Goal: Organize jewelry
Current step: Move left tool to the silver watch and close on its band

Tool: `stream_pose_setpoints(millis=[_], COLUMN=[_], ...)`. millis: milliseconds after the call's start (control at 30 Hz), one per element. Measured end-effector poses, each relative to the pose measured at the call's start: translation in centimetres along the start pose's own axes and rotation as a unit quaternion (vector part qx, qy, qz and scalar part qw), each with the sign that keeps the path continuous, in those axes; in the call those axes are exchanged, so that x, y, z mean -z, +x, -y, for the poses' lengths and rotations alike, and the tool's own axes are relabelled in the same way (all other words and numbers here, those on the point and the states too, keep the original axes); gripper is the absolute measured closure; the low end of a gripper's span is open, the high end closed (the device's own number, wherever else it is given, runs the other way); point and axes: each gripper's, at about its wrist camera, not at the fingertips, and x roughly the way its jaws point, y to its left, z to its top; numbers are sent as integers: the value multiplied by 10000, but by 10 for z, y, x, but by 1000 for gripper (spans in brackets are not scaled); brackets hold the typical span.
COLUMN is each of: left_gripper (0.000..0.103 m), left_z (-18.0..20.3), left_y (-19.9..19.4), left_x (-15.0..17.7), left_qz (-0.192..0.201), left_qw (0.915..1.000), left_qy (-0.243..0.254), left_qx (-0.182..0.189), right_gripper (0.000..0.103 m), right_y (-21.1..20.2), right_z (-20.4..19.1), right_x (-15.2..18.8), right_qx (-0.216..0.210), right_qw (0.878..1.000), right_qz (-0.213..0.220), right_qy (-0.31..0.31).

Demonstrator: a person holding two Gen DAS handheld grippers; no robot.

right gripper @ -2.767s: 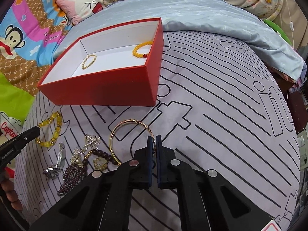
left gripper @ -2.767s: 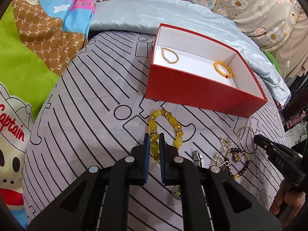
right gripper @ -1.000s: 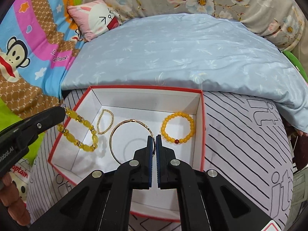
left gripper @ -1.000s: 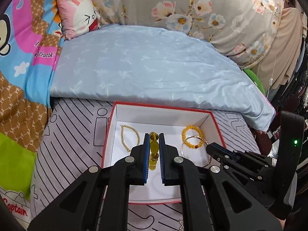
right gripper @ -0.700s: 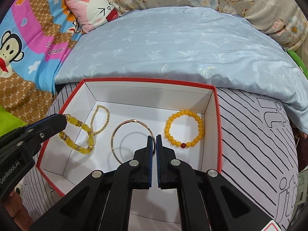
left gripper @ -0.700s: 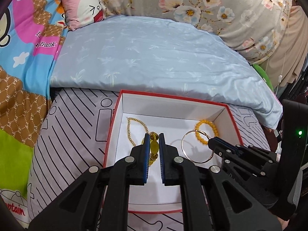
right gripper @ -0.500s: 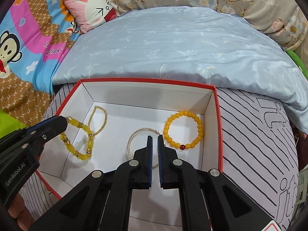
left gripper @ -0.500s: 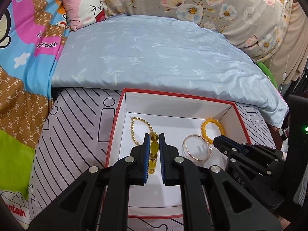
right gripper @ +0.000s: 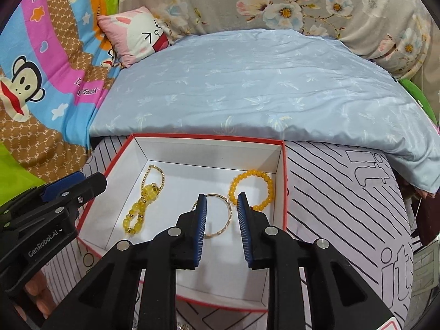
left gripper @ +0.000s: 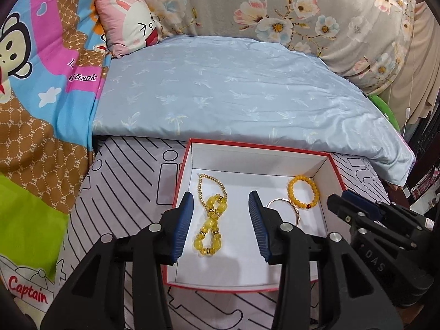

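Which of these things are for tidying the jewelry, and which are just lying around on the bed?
For the job:
red box
chunky yellow bracelet
thin gold bead chain
gold bangle
orange bead bracelet
left gripper, open
right gripper, open

Just lying about:
bunny pillow
light blue quilt
monkey blanket
floral cover

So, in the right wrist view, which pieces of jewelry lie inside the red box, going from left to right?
Chunky yellow bead bracelet → thin gold bangle → orange bead bracelet. The fine gold bead chain overlaps the chunky bracelet at the left, so I leave it out.
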Motion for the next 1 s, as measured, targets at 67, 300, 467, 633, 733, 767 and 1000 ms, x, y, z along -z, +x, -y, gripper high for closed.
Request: stream_pose_setpoints(millis=[67,300,467,633,733,767,1000], left_gripper=[63,63,63,63,63,63,59], left_z=[-2,-8,-12,-16,-16,-15,-10], left_y=[-8,-36,-53,-62,-65,-66,-63], left_x=[4,24,44,68,82,88,126], left_qz=[12,10,-72,-253,-369,-428,-848], left_qw=[10000,10000,9999,9995,9991,9989,9959], left_qy=[1,-19,-58,-100,-93,-79,14], left_qx=[-19,42,93,148,171,198,320], right_gripper=[79,79,79,79,79,79,79], right_y=[-10,-34,-47,-57,-62,-62,-66], right_z=[2,4,5,6,8,9,16], right_x=[4,30,52,71,86,90,129], right_qx=[-16,90,68,38,60,56,84], right_qw=[10000,9999,10000,9999,9998,9997,9985], right_qz=[50,53,-14,-112,-193,-225,-532], right_qy=[28,-47,-59,-40,-18,-1,122])
